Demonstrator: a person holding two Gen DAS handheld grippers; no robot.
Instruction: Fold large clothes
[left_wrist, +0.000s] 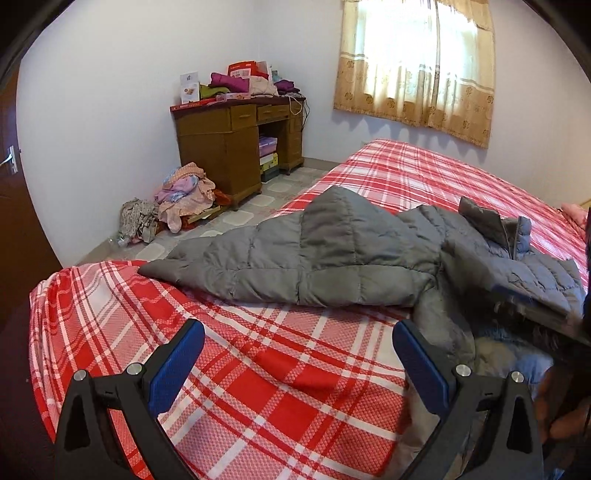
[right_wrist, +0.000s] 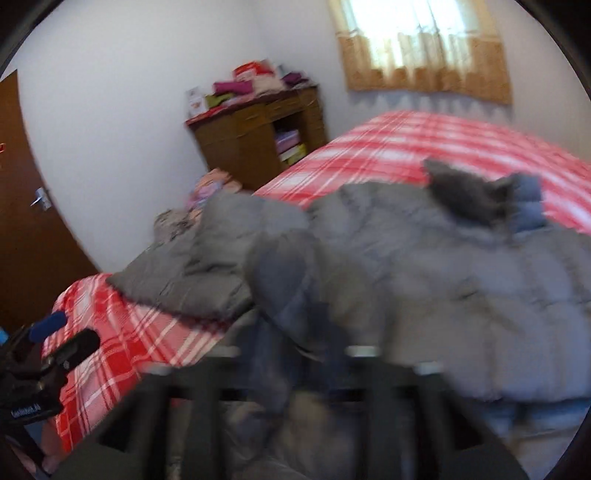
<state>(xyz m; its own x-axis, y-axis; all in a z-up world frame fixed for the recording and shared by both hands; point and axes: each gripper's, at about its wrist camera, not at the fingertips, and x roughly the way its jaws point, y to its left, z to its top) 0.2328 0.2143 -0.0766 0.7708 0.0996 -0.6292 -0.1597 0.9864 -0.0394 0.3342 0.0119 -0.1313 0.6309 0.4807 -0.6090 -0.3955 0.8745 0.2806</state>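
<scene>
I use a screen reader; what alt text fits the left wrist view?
A grey puffer jacket lies spread across a bed with a red plaid sheet. The left gripper hovers open over the sheet, holding nothing.

left hand-held gripper (left_wrist: 297, 369) gapes empty over plaid bed (left_wrist: 258, 369), beside grey jacket (left_wrist: 332, 258).

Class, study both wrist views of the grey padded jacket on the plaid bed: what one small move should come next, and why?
Probably bring the left gripper forward to the jacket's near edge and close on it. Its jaws stand open over bare plaid sheet, holding nothing, while the jacket lies crumpled with one sleeve spread toward the bed's edge. The right wrist view is too blurred to judge a grip there.
</scene>
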